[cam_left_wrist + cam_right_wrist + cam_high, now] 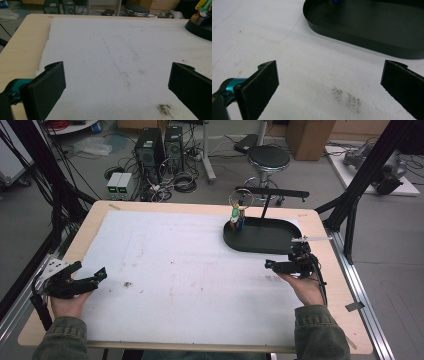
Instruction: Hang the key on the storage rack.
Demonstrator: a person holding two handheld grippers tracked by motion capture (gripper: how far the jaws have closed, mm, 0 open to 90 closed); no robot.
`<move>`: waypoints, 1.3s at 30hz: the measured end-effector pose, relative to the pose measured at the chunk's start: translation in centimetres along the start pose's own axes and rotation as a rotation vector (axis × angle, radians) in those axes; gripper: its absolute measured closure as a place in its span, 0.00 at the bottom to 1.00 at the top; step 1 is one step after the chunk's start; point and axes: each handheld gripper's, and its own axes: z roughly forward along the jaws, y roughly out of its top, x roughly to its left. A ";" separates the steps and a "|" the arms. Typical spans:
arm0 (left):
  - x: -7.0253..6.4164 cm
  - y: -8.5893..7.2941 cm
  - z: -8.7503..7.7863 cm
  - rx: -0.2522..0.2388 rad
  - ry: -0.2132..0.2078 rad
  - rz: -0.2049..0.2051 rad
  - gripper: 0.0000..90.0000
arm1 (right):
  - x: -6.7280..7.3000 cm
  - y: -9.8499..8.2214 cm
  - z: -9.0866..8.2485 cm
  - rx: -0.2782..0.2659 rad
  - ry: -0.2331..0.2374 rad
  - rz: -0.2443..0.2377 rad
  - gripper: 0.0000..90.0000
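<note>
We hold the left gripper (pixel 90 279) at the desk's near left corner, over the left edge of the white foam sheet (pixel 170 270) that covers most of the light wooden desk (pixel 82 240). Its 2 black jaws stand wide apart with nothing between them; in the left gripper view they frame bare sheet and a small brown smudge (pixel 165 110) just ahead of the right-hand jaw. In the high view that smudge (pixel 128 284) lies just beyond the jaw tips.

We hold the right gripper (pixel 278 265) near the desk's right edge, about halfway back, pointing toward the middle of the sheet. Its jaws are also spread wide and hold nothing. In the right gripper view a patch of dark specks (pixel 347 97) lies on the sheet between them.

Just beyond the right gripper, toward the far right corner, sits the black oval shallow tray (pixel 280 245); its near rim (pixel 362 42) shows close ahead of the jaws, apart from them. At the tray's far left end stands a small cluster of coloured tags on a wire ring (pixel 237 217), upright beside a thin black post (pixel 265 207). What the tags are we cannot tell.
</note>
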 end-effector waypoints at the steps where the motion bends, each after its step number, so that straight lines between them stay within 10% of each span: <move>1: 0.0 0.0 0.0 0.003 0.000 0.003 0.02 | 0.0 -0.3 0.1 0.004 -0.010 -0.002 0.01; 22: 0.1 0.0 0.0 0.001 0.004 -0.001 0.02 | 0.0 -5.6 0.7 -0.020 -0.072 0.036 0.01; 39: 0.0 0.0 0.0 0.003 -0.001 0.003 0.02 | -0.5 -8.5 -1.5 -0.262 -0.165 0.042 0.01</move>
